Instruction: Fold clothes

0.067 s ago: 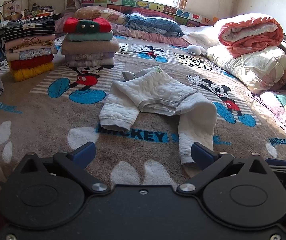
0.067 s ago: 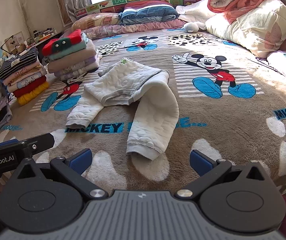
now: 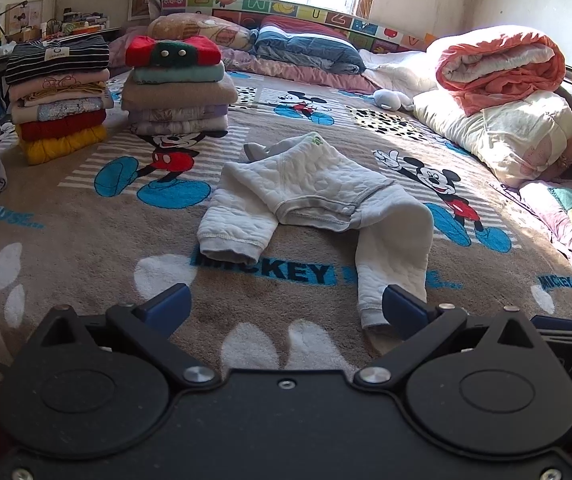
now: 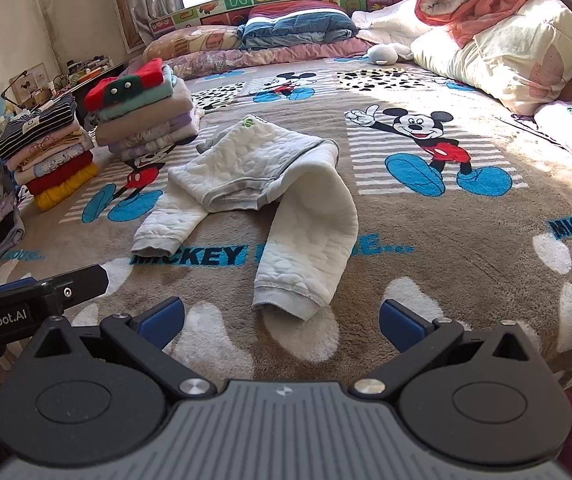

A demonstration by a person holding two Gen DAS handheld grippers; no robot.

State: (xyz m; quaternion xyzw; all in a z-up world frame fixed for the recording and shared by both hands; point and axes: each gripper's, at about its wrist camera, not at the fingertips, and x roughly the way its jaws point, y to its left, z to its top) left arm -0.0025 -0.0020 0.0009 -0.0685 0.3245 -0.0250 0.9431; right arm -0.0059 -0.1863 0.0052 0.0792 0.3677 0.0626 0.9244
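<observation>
Two views a tenth of a second apart show almost nothing changed: the white top (image 3: 317, 184) lies on the bed (image 3: 86, 248) in the same shape, and neither gripper has shifted noticeably against it. For the task that means a pause or a very slow approach, with the garment neither gripped nor being moved.

The top sits mid-bed, its body doubled back so the hem band faces the cameras, with both sleeves trailing toward the near edge. The left sleeve (image 3: 234, 228) is short and bunched; the right sleeve (image 4: 309, 248) runs long, its cuff nearest the grippers. That lie would suit either a fold partly made, with sleeves to be tucked in, or a garment just dropped there in a heap; the pictures do not settle which.

The left gripper (image 3: 286, 308) has its jaws wide, holding nothing, and so does the right gripper (image 4: 282, 320). Both hover low over the bed's near edge.

Two stacks (image 3: 178, 88) of folded clothes stand well apart from the top, toward the far left.

Hard to make out: the neck end of the top, where a grey scrap (image 3: 262, 150) pokes out, perhaps a collar or another piece underneath. In the left view the right jaw tip covers part of the long sleeve's cuff. Whether the jaws touch the bed is not visible.
</observation>
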